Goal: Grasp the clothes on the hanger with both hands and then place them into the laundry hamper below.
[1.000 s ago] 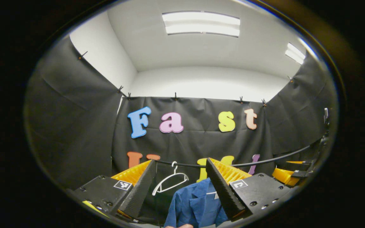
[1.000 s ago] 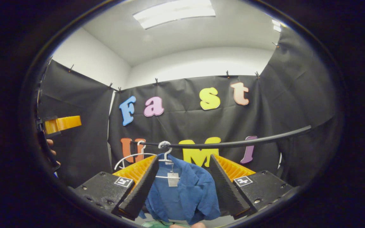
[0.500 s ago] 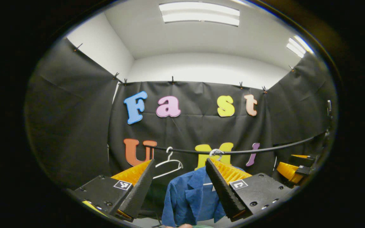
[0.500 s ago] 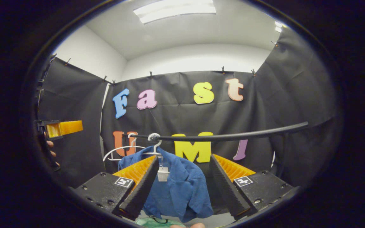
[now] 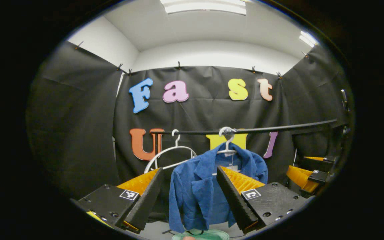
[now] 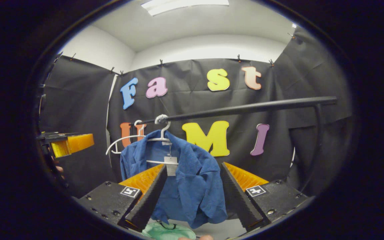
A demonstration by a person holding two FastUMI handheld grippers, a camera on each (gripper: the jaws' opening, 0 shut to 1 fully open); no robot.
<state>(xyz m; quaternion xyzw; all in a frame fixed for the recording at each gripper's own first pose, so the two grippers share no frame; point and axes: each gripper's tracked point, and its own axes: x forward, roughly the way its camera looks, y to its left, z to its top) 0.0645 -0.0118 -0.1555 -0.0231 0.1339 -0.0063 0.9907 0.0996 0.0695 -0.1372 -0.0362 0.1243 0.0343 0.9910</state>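
Observation:
A blue shirt [image 5: 198, 190] hangs on a white hanger [image 5: 227, 146] from a black rail [image 5: 278, 128]. In the right gripper view the same blue shirt [image 6: 192, 186] hangs from the rail [image 6: 245, 108] with a white tag at its collar. My left gripper [image 5: 190, 196] is open, short of the shirt, with the cloth seen between its fingers. My right gripper [image 6: 192, 196] is open too, facing the shirt from a distance. A pale green hamper rim [image 6: 168, 231] peeks in below the shirt; the hamper rim [image 5: 200, 234] also shows in the left gripper view.
An empty white hanger [image 5: 170, 155] hangs on the rail left of the shirt. The other gripper [image 5: 307, 173] shows at the right edge of the left gripper view. At the left edge of the right gripper view sits the left gripper's orange finger [image 6: 72, 143], with a hand below it.
Both cameras have tilted down and drawn nearer: the rail, hangers and blue shirt now sit higher in both views, and the green hamper rim has come into sight. Both grippers stay open.

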